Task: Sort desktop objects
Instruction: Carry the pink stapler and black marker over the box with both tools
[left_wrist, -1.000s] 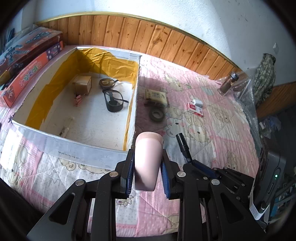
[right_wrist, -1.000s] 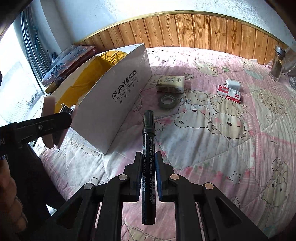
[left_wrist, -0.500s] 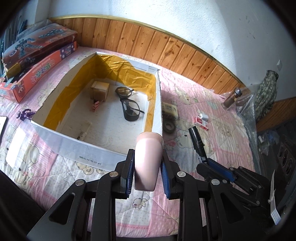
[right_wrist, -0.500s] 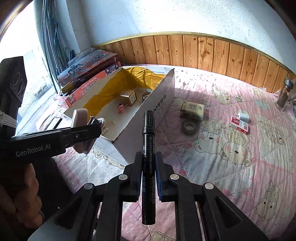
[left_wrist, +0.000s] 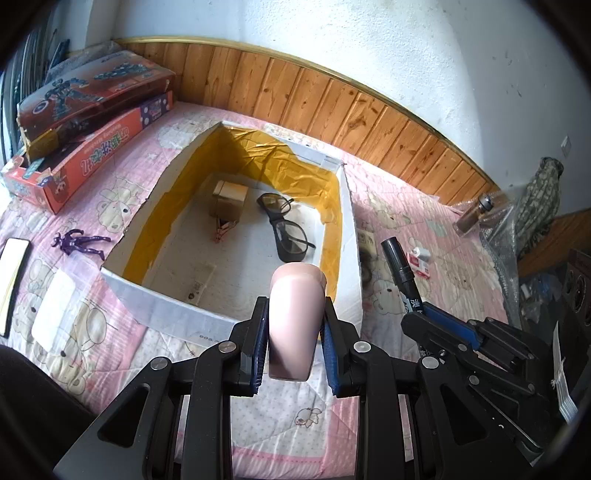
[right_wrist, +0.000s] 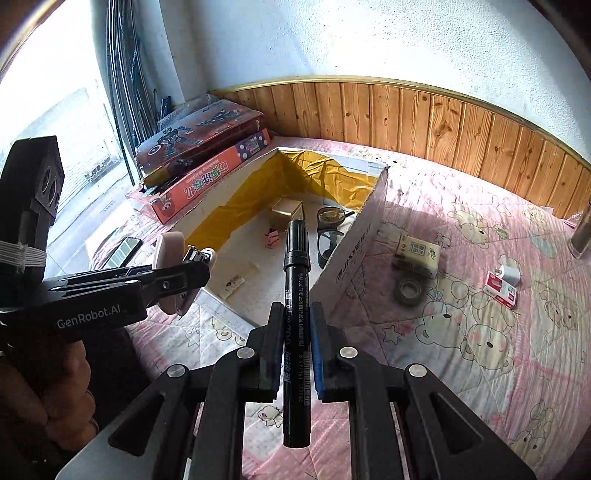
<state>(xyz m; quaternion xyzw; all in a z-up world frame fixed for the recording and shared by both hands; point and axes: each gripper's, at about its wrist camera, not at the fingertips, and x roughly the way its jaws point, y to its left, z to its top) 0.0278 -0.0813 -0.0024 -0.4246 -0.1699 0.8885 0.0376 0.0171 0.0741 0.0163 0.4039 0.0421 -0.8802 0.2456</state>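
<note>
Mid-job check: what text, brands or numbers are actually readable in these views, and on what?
"GenRobot.AI": side of the left tongs.
"JiAYE", seen at an angle and partly cut off: outer wall of the white box.
Black marker in the right tongs: Chinese print and barcode digits, too small.
Orange game box: Chinese title, not legible.
Red packet: blurred.

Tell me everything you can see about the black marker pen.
The black marker is a slim black barrel, plastic by its look, with a ridged cap on the far end and white printed text and a barcode along its side. The right gripper is shut on its middle, so it runs lengthwise between the blue pads, cap forward, held in the air towards the open cardboard box. Only the pads touch it.
</note>
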